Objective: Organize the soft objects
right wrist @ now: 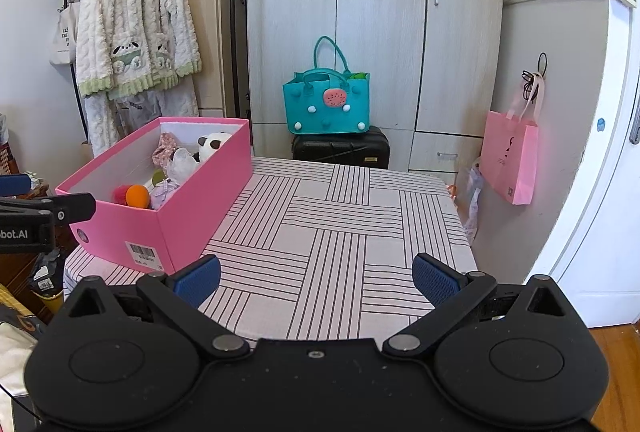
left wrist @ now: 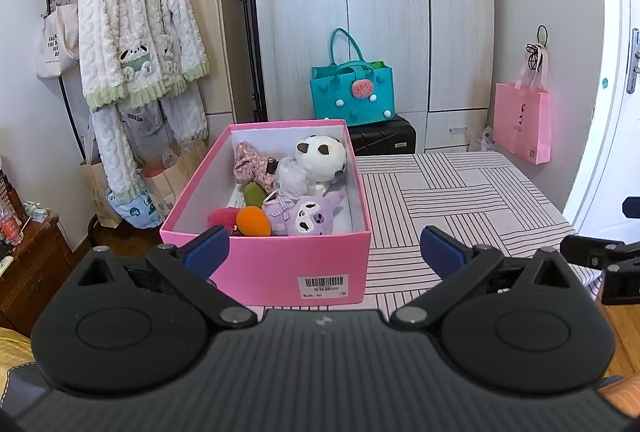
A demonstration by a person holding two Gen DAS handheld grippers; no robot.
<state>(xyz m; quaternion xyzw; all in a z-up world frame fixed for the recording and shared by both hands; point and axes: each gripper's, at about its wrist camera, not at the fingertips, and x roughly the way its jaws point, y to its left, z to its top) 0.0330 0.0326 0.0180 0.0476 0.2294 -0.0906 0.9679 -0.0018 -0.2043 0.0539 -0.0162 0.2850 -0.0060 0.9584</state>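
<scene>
Toys (left wrist: 288, 192) lay gathered in the box (left wrist: 280, 264), suggesting sorting was done, so the left tool (left wrist: 324, 252) and right tool (right wrist: 316, 278) hung wide open, empty, nearby.

Shoebox (left wrist: 280, 264) on table's (left wrist: 460, 200) left side, plush toys (left wrist: 320, 156) inside. Behind table: suitcase (left wrist: 384, 140), tote bag (left wrist: 352, 92) on top.

Pink box (left wrist: 280, 256), lid off, on the left part of the striped bench (left wrist: 460, 200). Inside, all piled together: white panda (left wrist: 320, 154), purple plush (left wrist: 308, 216), orange ball (left wrist: 253, 221), green ball (left wrist: 255, 193), pink fuzzy toy (left wrist: 221, 217), flowery cloth (left wrist: 250, 162).
</scene>
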